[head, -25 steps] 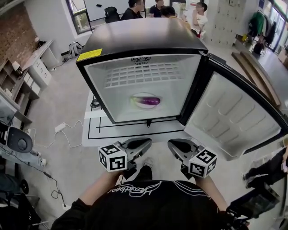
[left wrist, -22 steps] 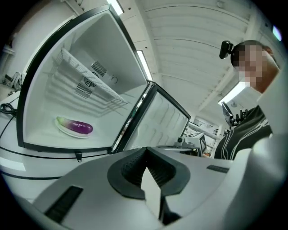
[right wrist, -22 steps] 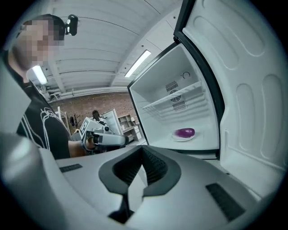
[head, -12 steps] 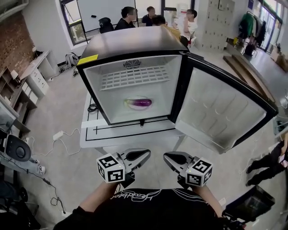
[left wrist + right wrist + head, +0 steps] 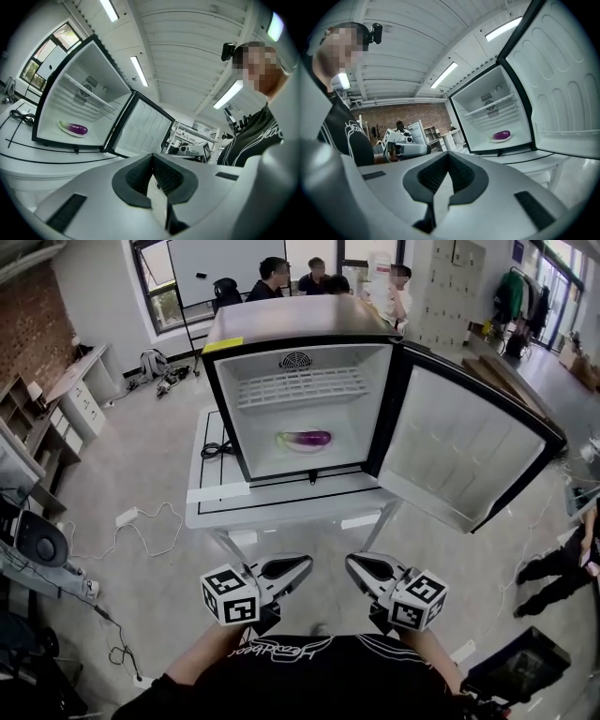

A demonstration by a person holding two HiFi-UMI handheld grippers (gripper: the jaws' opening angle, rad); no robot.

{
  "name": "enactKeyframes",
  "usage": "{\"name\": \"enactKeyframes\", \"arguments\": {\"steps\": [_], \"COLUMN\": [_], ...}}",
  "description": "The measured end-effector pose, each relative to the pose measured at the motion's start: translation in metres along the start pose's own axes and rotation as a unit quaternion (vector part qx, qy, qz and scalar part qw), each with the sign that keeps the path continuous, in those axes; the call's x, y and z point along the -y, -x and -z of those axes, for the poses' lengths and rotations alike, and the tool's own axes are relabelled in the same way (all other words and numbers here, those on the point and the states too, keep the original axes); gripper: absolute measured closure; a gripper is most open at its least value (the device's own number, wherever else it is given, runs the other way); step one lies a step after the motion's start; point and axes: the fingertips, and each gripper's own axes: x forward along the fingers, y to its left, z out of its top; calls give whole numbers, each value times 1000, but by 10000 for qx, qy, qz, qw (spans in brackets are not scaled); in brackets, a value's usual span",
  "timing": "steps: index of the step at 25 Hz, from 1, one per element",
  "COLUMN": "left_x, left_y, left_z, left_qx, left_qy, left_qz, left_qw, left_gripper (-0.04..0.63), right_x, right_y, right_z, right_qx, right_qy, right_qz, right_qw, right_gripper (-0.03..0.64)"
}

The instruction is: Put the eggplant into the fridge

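Note:
The purple eggplant lies on a white plate on the floor of the open small black fridge. It also shows far off as the eggplant in the left gripper view and the eggplant in the right gripper view. My left gripper and right gripper hang side by side near my body, well short of the fridge. Both point level toward it. In each gripper view the pads meet at the tips, left gripper, right gripper, with nothing between them.
The fridge door stands swung wide to the right. The fridge sits on a white table marked with black lines. Cables trail over the floor at the left. Several people sit behind the fridge, and shelves line the left wall.
Both grippers have drawn back from the fridge together, staying shut. The fridge looks smaller and farther off in the head view, with more floor between it and me.

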Motion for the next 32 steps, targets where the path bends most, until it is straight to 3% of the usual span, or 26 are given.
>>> {"name": "enactKeyframes", "arguments": {"steps": [7,17,32], "left_x": [43,92,122], "left_y": [47,119,149], "left_z": [0,41,49], "left_qx": [63,-75,-37], "left_qy": [-129,-313,-524], "left_qz": [182,335,462], "left_qw": [9997,9989,9975], "left_gripper": [587,586,587], "right_x": [-69,-156,-195], "right_y": [6,20,36], "right_z": [12,56,67], "right_qx": [98,225,364], "right_qy": [71,31,44], "right_qz": [-60,151,345], "right_qw": [9999,9996,9987], "right_gripper": [611,611,611]}}
